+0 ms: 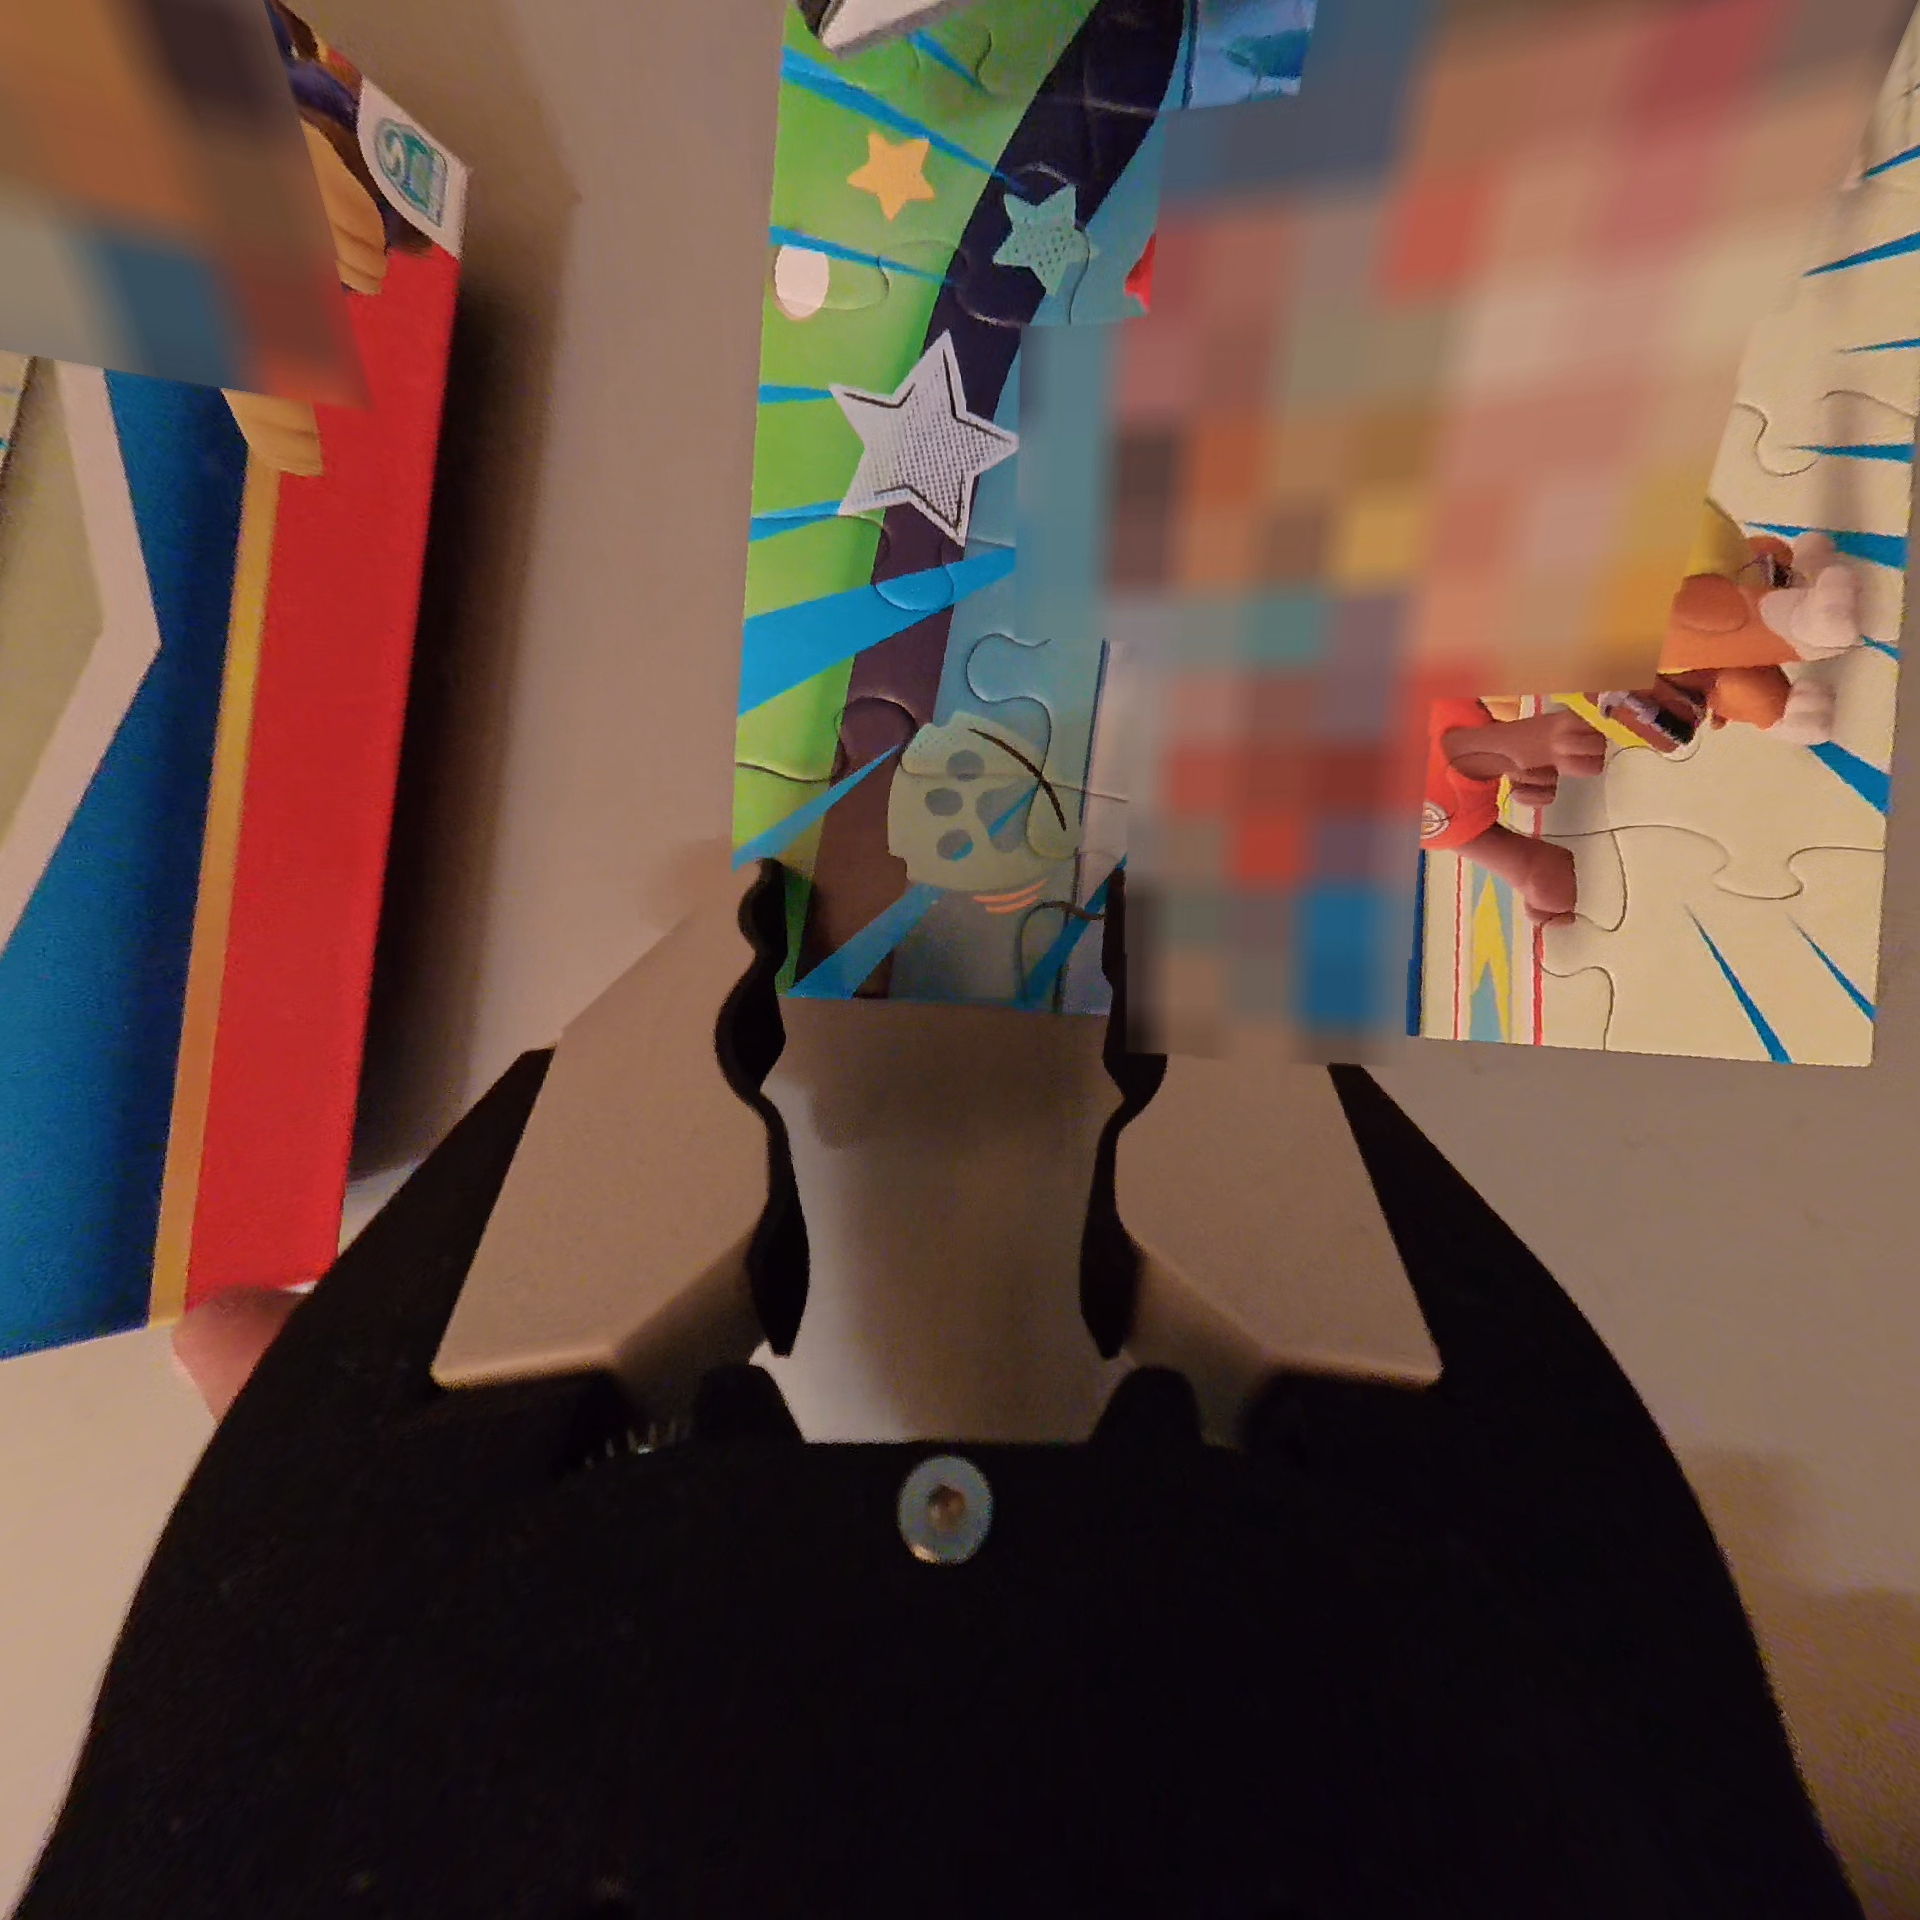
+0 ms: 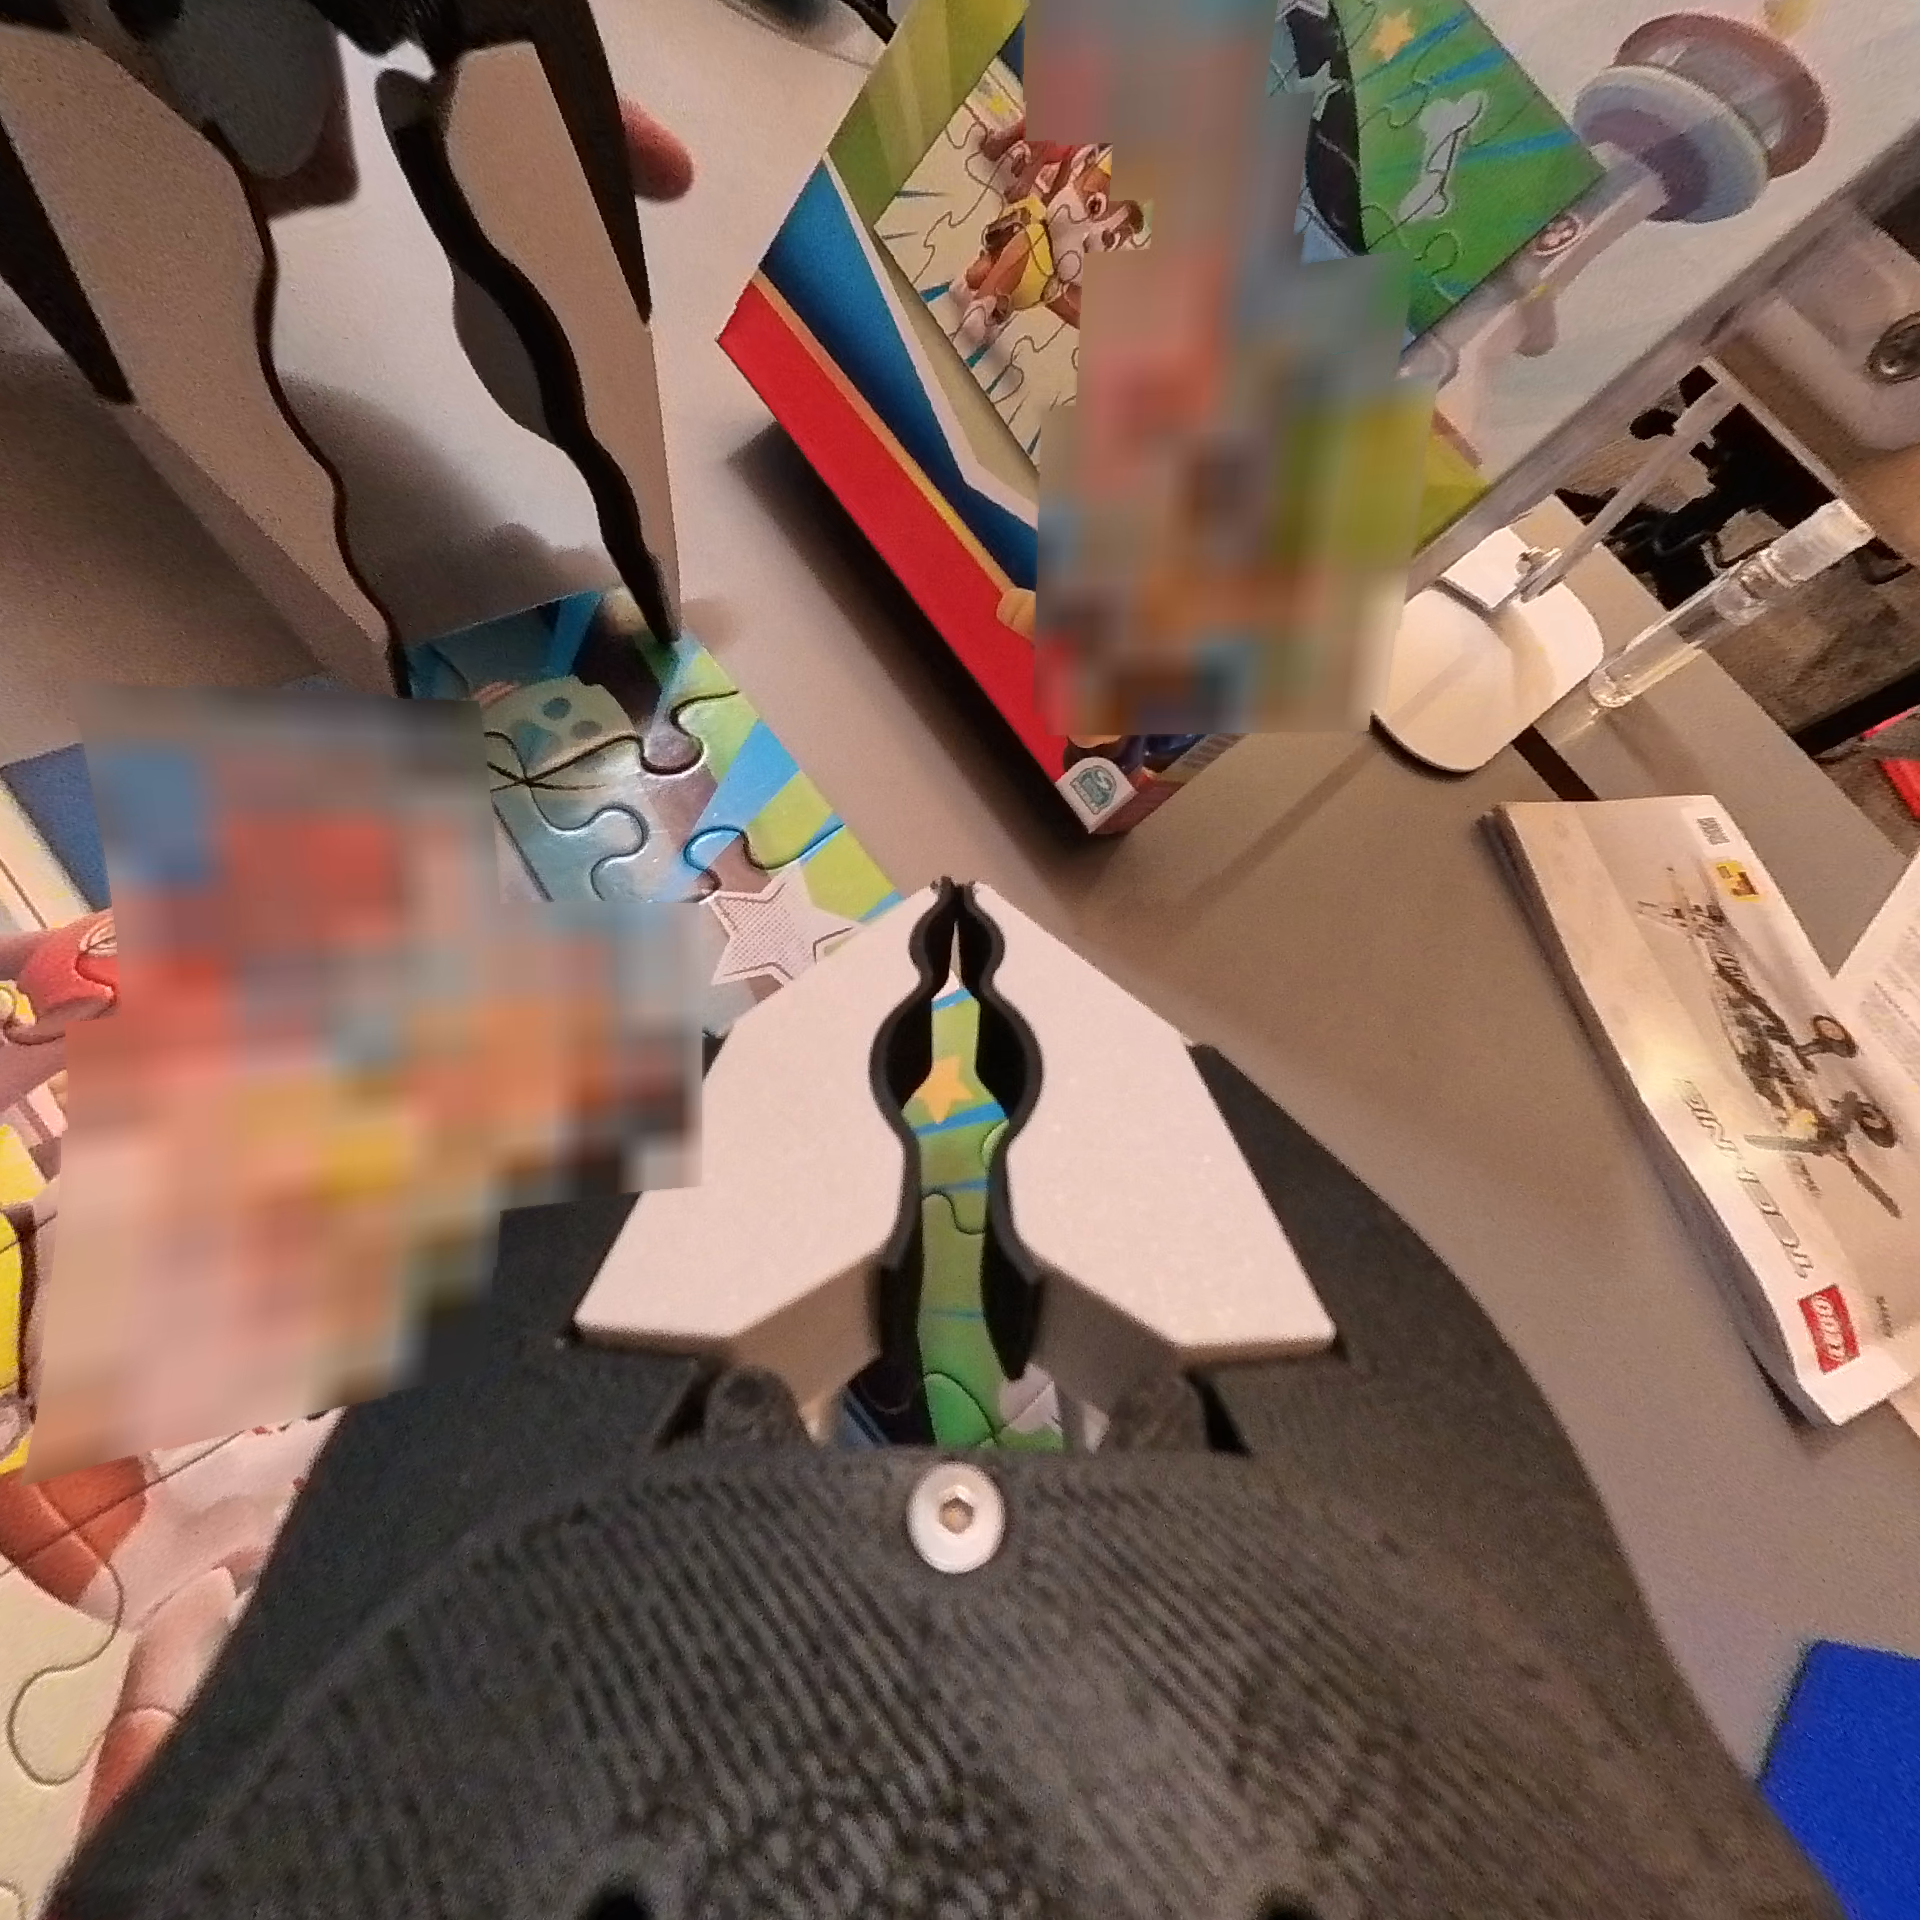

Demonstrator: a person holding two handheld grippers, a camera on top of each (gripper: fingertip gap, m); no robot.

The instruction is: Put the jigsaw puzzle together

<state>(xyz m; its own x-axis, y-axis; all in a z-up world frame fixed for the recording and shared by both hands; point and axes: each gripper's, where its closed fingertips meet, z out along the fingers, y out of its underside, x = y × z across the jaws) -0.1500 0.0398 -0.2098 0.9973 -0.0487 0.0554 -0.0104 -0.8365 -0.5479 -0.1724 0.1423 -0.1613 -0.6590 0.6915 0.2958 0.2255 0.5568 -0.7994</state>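
An assembled cartoon jigsaw puzzle (image 1: 831,644) lies flat on the grey table (image 1: 623,520). My left gripper (image 1: 940,935) is open, and its fingertips (image 1: 764,914) stand on either side of the puzzle's near corner piece with a pale paw mark (image 1: 966,800). In the right wrist view the left gripper comes down from the upper left, its fingertips (image 2: 657,613) touching that corner of the puzzle (image 2: 748,769). My right gripper (image 2: 956,891) is shut, with nothing seen between its tips. It hovers over the puzzle's green edge by a white star (image 2: 769,925).
The red and blue puzzle box (image 1: 312,779) lies left of the puzzle and shows again at the upper middle of the right wrist view (image 2: 914,436). A printed booklet (image 2: 1714,1091), a white lamp base (image 2: 1475,675) and a blue object (image 2: 1849,1787) sit to the right. Some 12 cm of space lies between my two pairs of fingers. Between my right fingertips and the white star (image 2: 769,925) there is roughly 6 cm.
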